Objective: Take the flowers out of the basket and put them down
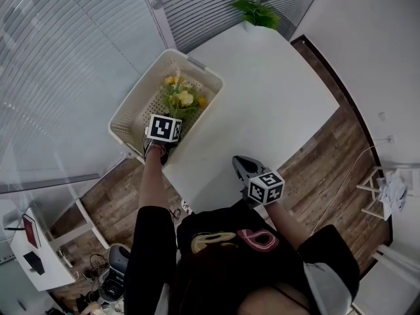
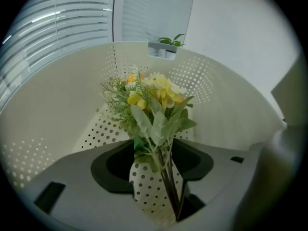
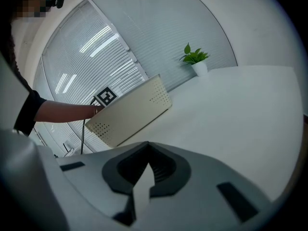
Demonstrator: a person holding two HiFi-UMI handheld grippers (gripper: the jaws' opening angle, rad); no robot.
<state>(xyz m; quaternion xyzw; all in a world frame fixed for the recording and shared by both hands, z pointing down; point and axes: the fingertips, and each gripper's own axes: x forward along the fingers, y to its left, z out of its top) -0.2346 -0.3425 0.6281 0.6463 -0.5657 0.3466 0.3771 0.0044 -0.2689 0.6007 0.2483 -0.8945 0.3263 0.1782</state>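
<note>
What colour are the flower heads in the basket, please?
Mostly yellow, some cream; the flowers show best in the left gripper view.

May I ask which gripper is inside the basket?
The left gripper, straddling the flower stems inside the basket; the right gripper sits outside, above the table.

The basket [image 1: 128, 118] stands on the table [image 1: 275, 104] at its near left corner, against the left edge, with the flowers [image 1: 183, 99] inside it, toward its far right side. The plant [image 1: 257, 12] stands well behind the basket, at the table's far end. The left gripper [image 2: 155, 189] reaches into the basket from its near side with the flower stems between its jaws, while the right gripper [image 1: 240, 165] is over the table's near edge, right of the basket and well apart from it.
</note>
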